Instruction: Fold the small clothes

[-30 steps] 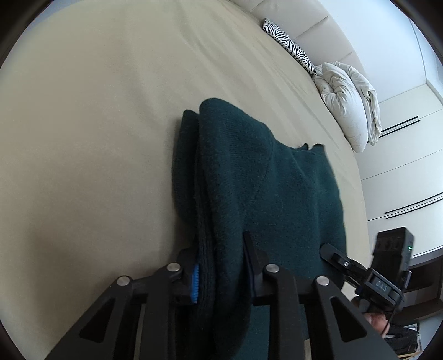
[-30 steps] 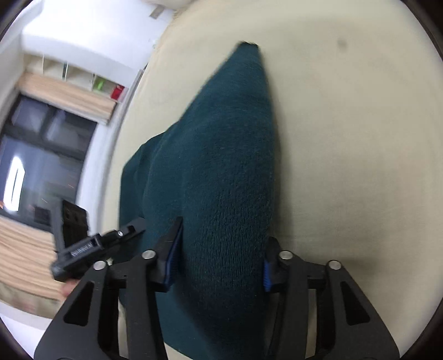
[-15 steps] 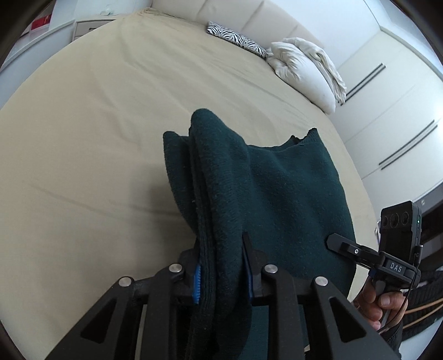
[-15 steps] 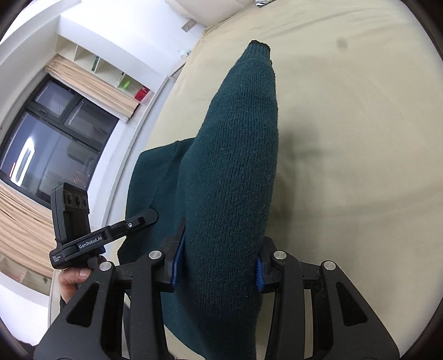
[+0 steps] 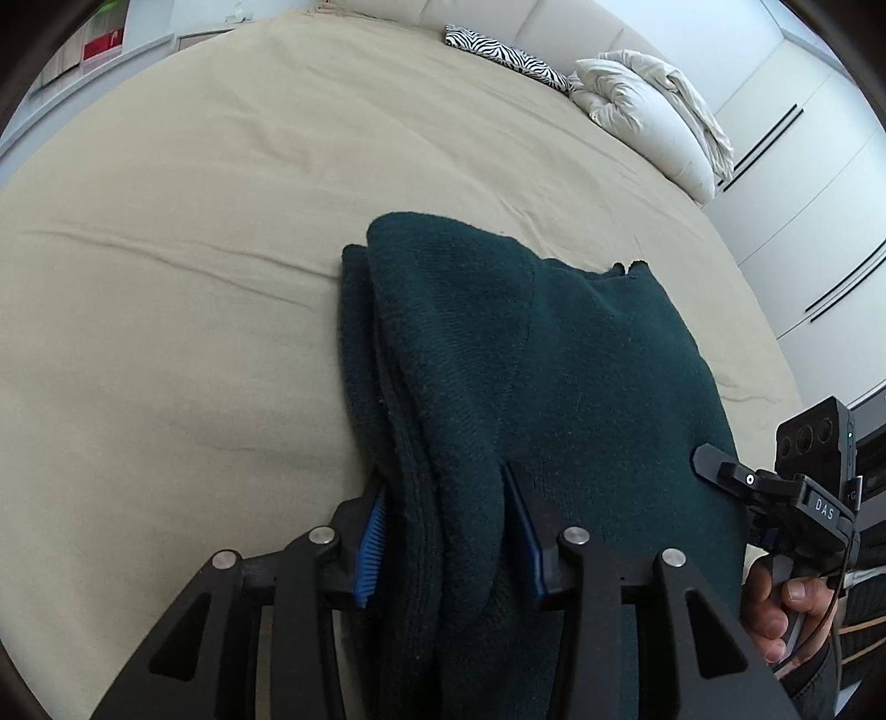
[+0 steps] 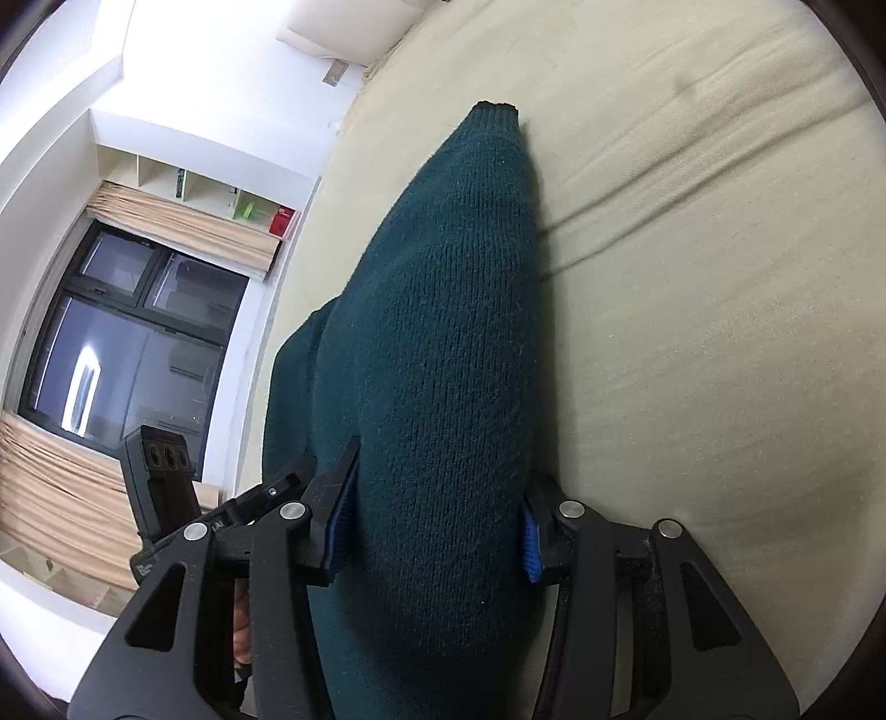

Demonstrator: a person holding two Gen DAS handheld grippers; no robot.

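A dark green knit sweater (image 5: 554, 376) lies folded over on the beige bed sheet (image 5: 194, 221). My left gripper (image 5: 443, 531) is shut on its thick left edge, cloth bunched between the blue pads. My right gripper (image 6: 437, 531) is shut on the sweater's (image 6: 443, 332) right side; its far end rests on the sheet. The right gripper also shows in the left wrist view (image 5: 786, 487), and the left gripper shows in the right wrist view (image 6: 183, 498).
A zebra-print pillow (image 5: 509, 52) and a white duvet (image 5: 653, 116) lie at the bed's far end. White wardrobe doors (image 5: 819, 221) stand to the right. A window (image 6: 127, 343) with beige curtains and shelves stands past the bed's left edge.
Both grippers have lifted and drawn back with the sweater in them; both views tilt up and show more of the room. The grips stay shut.
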